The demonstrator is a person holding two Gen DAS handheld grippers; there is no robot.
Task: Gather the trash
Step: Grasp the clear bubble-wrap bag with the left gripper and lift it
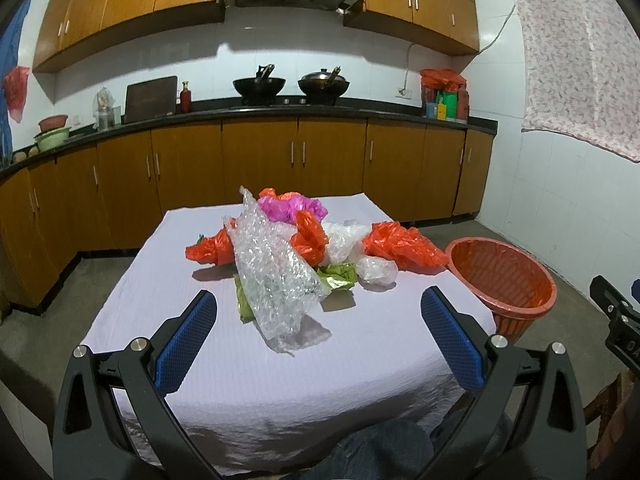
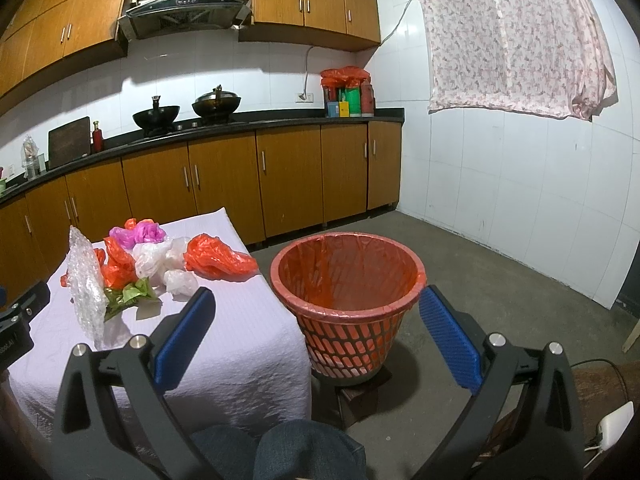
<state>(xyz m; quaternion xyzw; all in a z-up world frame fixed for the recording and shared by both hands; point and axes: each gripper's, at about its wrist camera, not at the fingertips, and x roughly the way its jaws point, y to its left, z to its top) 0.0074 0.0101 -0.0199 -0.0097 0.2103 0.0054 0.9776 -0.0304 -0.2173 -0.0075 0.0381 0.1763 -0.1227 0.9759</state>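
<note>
Left tongs gape wide, empty; trash pile lies on table just ahead. Right tongs gape wide, empty; lined bin ahead, nothing visible inside.

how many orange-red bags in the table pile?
3, possibly more hidden. One orange-red bag lies at the pile's left end behind the bubble wrap; one in the middle, before the pink bag; one at the right end, nearest the basket.
</note>
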